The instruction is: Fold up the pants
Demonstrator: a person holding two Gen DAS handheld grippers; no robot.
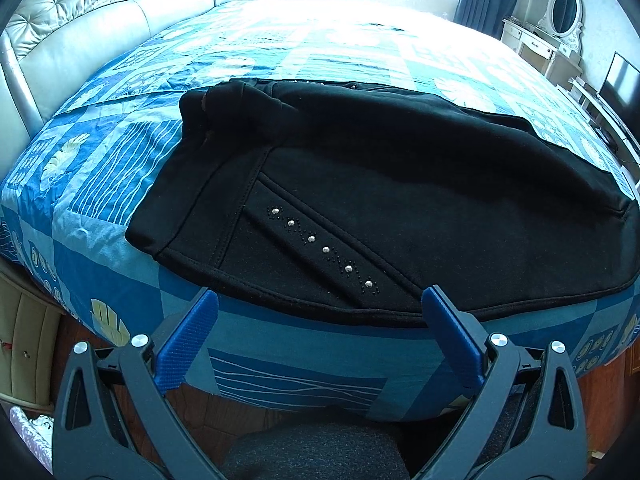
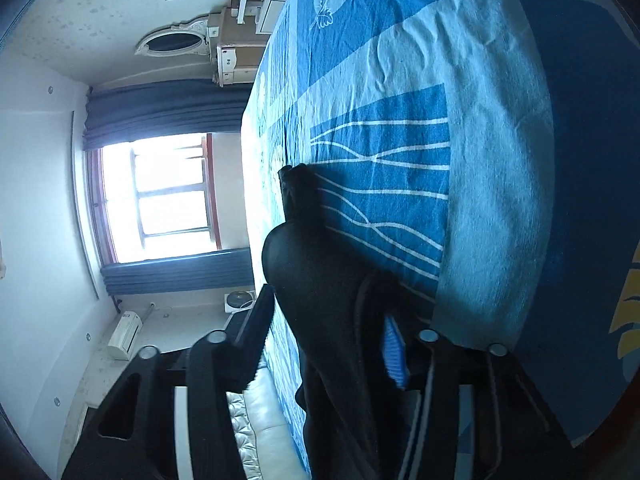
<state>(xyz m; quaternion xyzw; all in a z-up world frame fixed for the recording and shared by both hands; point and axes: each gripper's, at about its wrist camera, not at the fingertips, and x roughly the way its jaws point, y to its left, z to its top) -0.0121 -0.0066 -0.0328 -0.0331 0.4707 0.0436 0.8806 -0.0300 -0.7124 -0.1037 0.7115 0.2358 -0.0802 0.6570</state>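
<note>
Right gripper (image 2: pixel 328 332) pinching pants (image 2: pixel 320 280) end; left gripper (image 1: pixel 320 320) spread at bed (image 1: pixel 280 360) near edge, waistband just ahead.

The pants (image 1: pixel 400 184) are matt black knit cloth with shiny metal studs (image 1: pixel 326 249). The bedspread (image 1: pixel 104 184) is wrinkled printed cotton-like cloth. The headboard (image 1: pixel 100 20) looks like glossy tufted leather. The left gripper (image 1: pixel 320 312) has ribbed blue pads (image 1: pixel 188 344), matt dark plastic arms and bright metal screws.
</note>
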